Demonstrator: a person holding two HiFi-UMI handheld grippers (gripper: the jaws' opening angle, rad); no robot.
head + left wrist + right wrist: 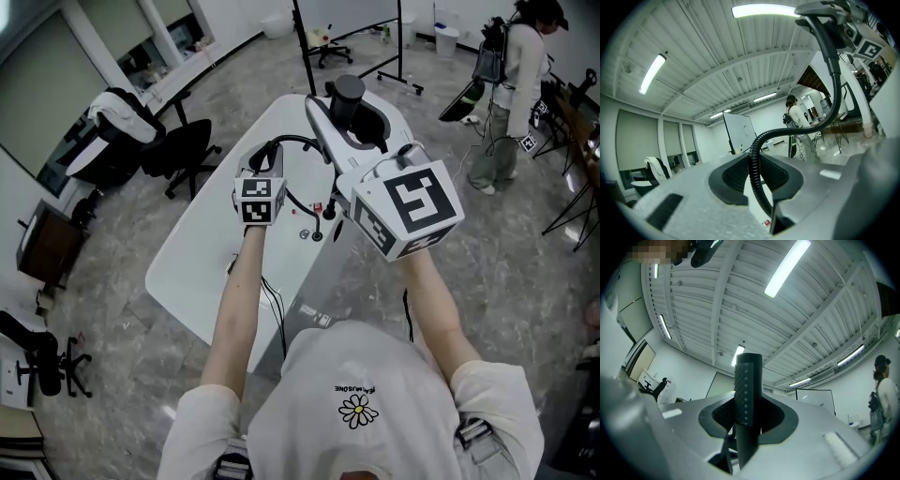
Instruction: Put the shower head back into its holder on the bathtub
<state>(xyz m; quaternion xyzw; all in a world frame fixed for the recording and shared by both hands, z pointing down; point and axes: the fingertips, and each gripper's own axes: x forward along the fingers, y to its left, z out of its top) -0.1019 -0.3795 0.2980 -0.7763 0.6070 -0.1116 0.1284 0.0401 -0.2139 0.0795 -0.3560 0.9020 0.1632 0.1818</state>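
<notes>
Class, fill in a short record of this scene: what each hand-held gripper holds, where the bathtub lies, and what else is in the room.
left hand-held gripper: shut on the hose
right hand-held gripper: shut on the shower head, handle upright
bathtub: white, below both grippers
bystander: standing at the far right
chair: black, left of the bathtub
</notes>
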